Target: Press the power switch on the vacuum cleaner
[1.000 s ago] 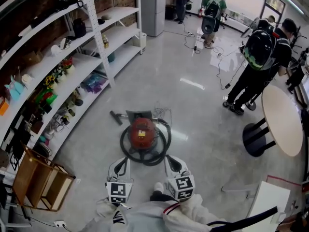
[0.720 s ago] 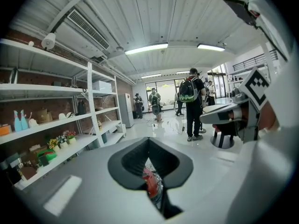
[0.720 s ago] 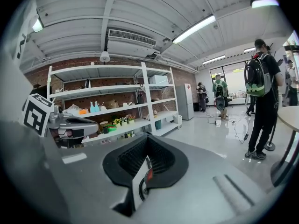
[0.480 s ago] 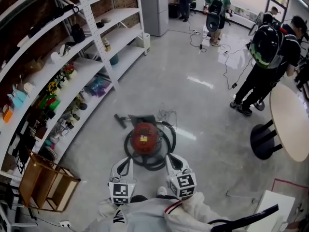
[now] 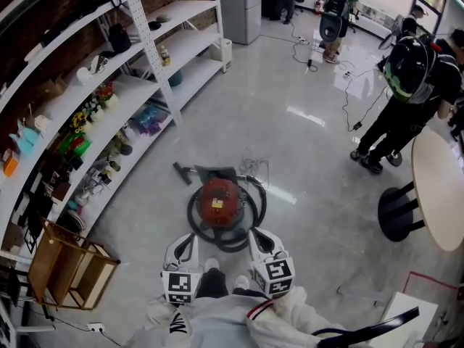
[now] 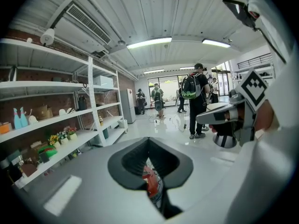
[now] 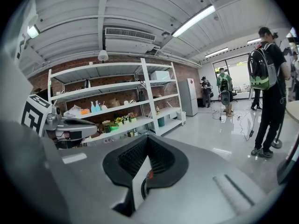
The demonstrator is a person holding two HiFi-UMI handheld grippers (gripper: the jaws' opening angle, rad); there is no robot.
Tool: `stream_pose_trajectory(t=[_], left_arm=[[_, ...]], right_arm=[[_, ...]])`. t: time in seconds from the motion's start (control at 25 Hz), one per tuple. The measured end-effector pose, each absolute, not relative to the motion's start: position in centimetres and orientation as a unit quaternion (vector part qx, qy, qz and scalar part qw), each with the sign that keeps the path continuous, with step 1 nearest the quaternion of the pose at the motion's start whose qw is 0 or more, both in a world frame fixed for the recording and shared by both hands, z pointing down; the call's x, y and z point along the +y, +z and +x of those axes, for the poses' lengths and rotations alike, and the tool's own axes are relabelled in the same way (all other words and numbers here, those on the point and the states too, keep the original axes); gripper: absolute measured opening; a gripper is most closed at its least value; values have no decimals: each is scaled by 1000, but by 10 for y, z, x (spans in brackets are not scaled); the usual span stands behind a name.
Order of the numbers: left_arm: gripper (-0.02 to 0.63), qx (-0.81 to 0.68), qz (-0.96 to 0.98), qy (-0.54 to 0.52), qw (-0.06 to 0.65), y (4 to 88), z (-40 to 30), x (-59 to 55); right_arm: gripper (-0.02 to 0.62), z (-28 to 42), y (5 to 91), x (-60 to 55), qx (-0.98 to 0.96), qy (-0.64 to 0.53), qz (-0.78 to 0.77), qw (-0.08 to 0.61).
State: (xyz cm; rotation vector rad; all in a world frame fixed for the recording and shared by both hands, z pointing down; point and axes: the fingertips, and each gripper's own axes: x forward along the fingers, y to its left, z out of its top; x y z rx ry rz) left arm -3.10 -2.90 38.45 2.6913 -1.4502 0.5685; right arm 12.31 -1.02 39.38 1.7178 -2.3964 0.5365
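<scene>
A round red vacuum cleaner [image 5: 219, 200] sits on the grey floor with its black hose [image 5: 248, 227] coiled around it and a dark nozzle [image 5: 178, 173] at its far left. Just short of it, my left gripper [image 5: 182, 243] and right gripper [image 5: 259, 238] are held side by side, apart from the vacuum, both shut with nothing in them. In the left gripper view a sliver of the red vacuum [image 6: 150, 180] shows through the slit of the left gripper [image 6: 149, 158]. The right gripper view shows a red speck of the vacuum [image 7: 149, 174] past the right gripper [image 7: 145, 161].
White shelving [image 5: 123, 96] full of small items runs along the left, with a wooden crate [image 5: 65, 270] at its near end. A round table [image 5: 438, 194] on a black pedestal stands at the right. People with backpacks [image 5: 409, 71] and floor cables [image 5: 351, 100] are beyond.
The view has crept forward: the vacuum sits slightly lower and to the right in the frame. A foot now shows between the grippers. Both grippers keep their place and stay shut.
</scene>
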Motion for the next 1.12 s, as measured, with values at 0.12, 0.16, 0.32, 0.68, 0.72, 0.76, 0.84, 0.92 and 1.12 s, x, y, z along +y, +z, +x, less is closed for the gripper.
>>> stream_pose_trajectory(t=[0.12, 0.16, 0.32, 0.68, 0.72, 0.76, 0.84, 0.92, 1.12], left_arm=[[-2, -463, 867, 183, 21, 387, -30, -36], [-2, -461, 868, 183, 23, 389, -30, -38], [-2, -452, 872, 182, 32, 394, -31, -52], [-2, -446, 876, 175, 46, 400, -56, -97], [-2, -446, 877, 175, 46, 400, -59, -103], [-2, -445, 877, 174, 46, 401, -61, -109], [-2, -441, 879, 174, 45, 403, -65, -118], [-2, -437, 881, 172, 49, 405, -67, -124], [-2, -424, 887, 173, 62, 414, -75, -134]], right_arm=[[-2, 124, 394, -16, -795, 180, 574, 77], [-2, 124, 395, -18, -794, 181, 575, 79], [-2, 124, 398, -28, -785, 187, 584, 89], [-2, 104, 397, -66, -776, 185, 594, 104], [-2, 101, 396, -71, -775, 185, 595, 104], [-2, 98, 396, -75, -774, 184, 596, 106], [-2, 94, 396, -82, -772, 184, 598, 109], [-2, 90, 396, -88, -769, 186, 601, 111], [-2, 82, 399, -97, -759, 188, 612, 118]])
